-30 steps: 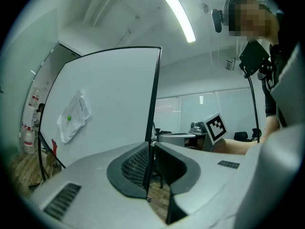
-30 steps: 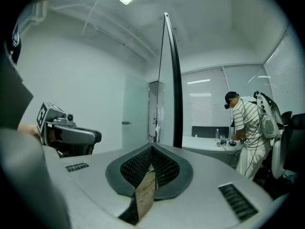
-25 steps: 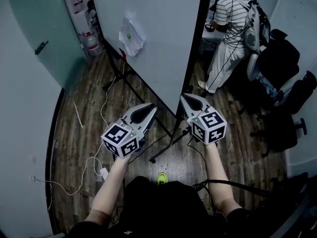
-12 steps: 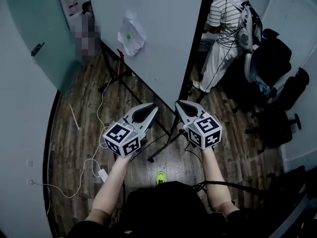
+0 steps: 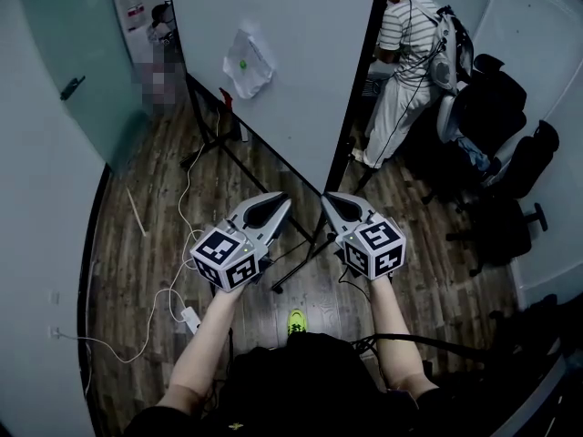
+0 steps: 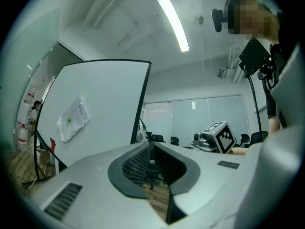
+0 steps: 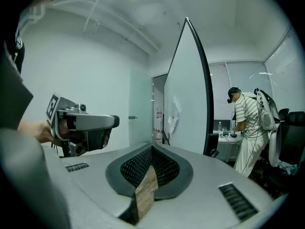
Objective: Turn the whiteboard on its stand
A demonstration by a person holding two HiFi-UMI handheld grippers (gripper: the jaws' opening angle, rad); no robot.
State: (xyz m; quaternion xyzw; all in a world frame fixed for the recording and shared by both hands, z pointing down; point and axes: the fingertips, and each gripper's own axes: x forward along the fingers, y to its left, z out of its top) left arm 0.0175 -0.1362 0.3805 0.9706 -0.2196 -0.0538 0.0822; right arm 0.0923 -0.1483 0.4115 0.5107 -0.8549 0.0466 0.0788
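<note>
Two grippers are up in front of the whiteboard (image 5: 301, 71), and neither holds anything. The left gripper (image 5: 277, 201) is clenched, its tips meeting with only floor showing behind them in its own view. The right gripper (image 5: 330, 198) is clenched too, its mesh pads pressed tip to tip on nothing.

Little writing can be read. Each gripper's cube (image 5: 228, 258) carries black-and-white square marker patterns, not letters. A crumpled paper (image 5: 246, 62) is pinned to the board's face by a green magnet (image 5: 242, 63); its print is too small to make out. Bottles (image 6: 21, 135) by the far wall have red labels, also unreadable.

The whiteboard stands upright on its black stand (image 5: 296, 276) on the wood floor (image 5: 146, 244), turned so its near black edge faces the person. In the head view that edge runs down to a point just beyond the two sets of tips, between them. The left gripper view shows the white face spread to the left, with the black edge rising straight above the jaws. The right gripper view sees the board almost edge-on, just right of its jaw line. Both grippers are near the edge, and neither touches it.

Behind the board a person (image 5: 405, 53) in a striped shirt stands at a desk, beside dark chairs (image 5: 496, 107)
</note>
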